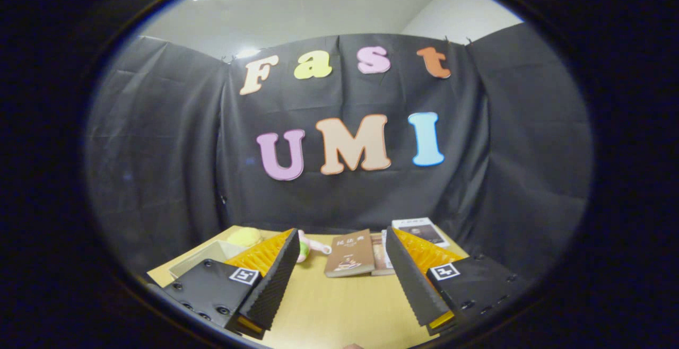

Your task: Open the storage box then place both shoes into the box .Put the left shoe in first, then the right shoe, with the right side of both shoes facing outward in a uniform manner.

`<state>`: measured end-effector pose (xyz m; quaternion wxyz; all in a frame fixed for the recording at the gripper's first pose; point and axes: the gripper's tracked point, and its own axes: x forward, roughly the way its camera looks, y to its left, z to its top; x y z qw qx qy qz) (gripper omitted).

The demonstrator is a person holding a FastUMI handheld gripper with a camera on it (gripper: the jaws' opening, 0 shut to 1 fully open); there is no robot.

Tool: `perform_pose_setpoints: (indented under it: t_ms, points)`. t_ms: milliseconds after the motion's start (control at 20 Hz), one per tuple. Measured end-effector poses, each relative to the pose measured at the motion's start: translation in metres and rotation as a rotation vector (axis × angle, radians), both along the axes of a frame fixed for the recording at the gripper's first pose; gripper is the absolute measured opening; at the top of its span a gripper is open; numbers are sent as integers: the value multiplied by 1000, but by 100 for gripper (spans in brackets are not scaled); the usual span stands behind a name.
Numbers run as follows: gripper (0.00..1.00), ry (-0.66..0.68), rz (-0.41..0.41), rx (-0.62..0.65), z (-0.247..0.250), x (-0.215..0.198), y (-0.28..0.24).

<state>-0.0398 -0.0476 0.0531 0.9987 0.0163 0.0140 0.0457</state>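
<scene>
The main risk we see is a reach made half-blind. The gripper (342, 235) looks level across the table (339, 312) towards the booth's wall, so only a strip of table top shows low in the picture. Where the shoes lie, we cannot tell. A pale shallow container (204, 256) sits in the lower left behind the left finger, with a yellow-green soft thing (244, 236) at its far end. We cannot tell whether it is the storage box, or whether it is open. Swinging round from here could sweep a finger into what lies just ahead: a brown book (350, 256) in the lower middle, between and beyond the fingertips, a white-covered book (420, 229) behind the right finger, and a small pink and white object (312, 245) beside the left fingertip. A shoe taken in the wrong order, or turned the wrong way, would also spoil the uniform facing the task asks for. The claw stands wide apart – released, grasping nothing – with bare table between its fingers, and neither finger touches the books.
</scene>
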Motion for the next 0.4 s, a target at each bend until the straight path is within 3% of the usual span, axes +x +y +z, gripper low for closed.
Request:
perform_pose_setpoints:
  t_ms: [400]
  points:
    - [100,-93,-57,16,36,4,-26]
